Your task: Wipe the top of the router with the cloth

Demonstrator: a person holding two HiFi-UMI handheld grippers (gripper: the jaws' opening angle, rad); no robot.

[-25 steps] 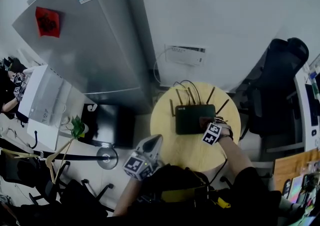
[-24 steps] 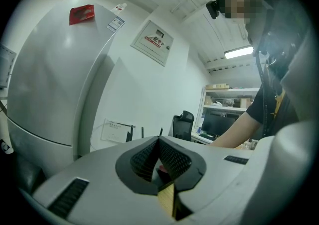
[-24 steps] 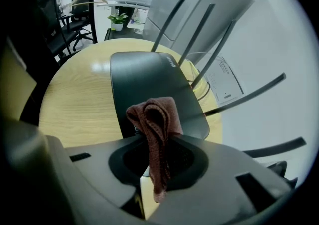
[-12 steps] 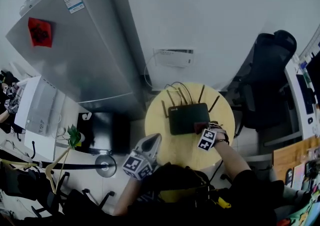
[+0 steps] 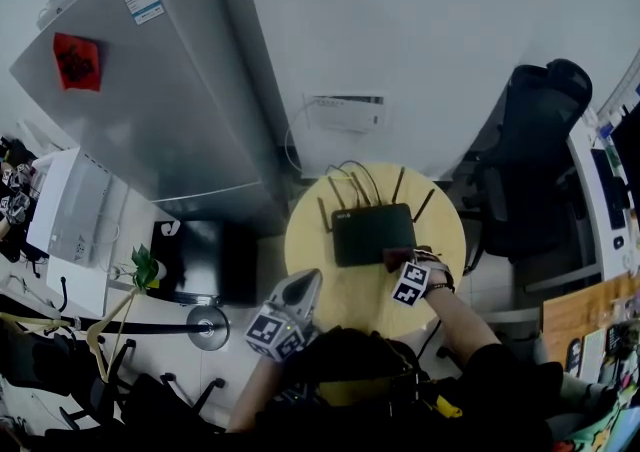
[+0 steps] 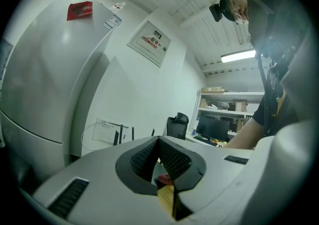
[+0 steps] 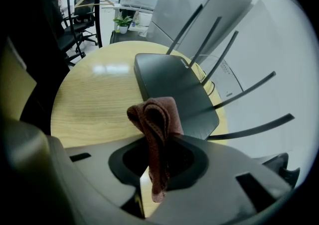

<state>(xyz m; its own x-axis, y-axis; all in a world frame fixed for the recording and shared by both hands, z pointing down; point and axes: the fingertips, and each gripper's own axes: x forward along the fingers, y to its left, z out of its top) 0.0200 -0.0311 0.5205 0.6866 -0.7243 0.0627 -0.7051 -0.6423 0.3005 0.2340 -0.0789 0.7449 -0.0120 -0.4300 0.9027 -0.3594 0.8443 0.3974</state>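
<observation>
Since the earlier frames the right hand-held gripper (image 5: 396, 264) has been drawn back from over the router's top toward its near right corner; the head view itself has also shifted slightly.

- Router (image 5: 372, 234): lies flat on the round wooden table (image 5: 330, 292), towards its far side, antennas (image 7: 244, 90) raised along the back edge.
- Cloth (image 7: 154, 119): brown, bunched in folds, clamped between the right gripper's jaws, with a loose tail hanging below them. The folded end is pushed forward, probably so that fabric and not plastic meets the casing.
- Right gripper, seen in its own view (image 7: 157, 162): aimed along the router's length from that near corner, a fair line for a pass across the top.
- Left hand-held gripper (image 5: 300, 290): jaws together on nothing in its own view (image 6: 159, 144); held off the table's near left edge and pointed upward, seemingly parked clear of the wiping.

Not resolved: whether the cloth is touching the casing or is only held just over its corner. The contact point is covered by the cloth in the right gripper view and is too small and dark in the head view. The table's near edge is cut off by the person's body.
</observation>
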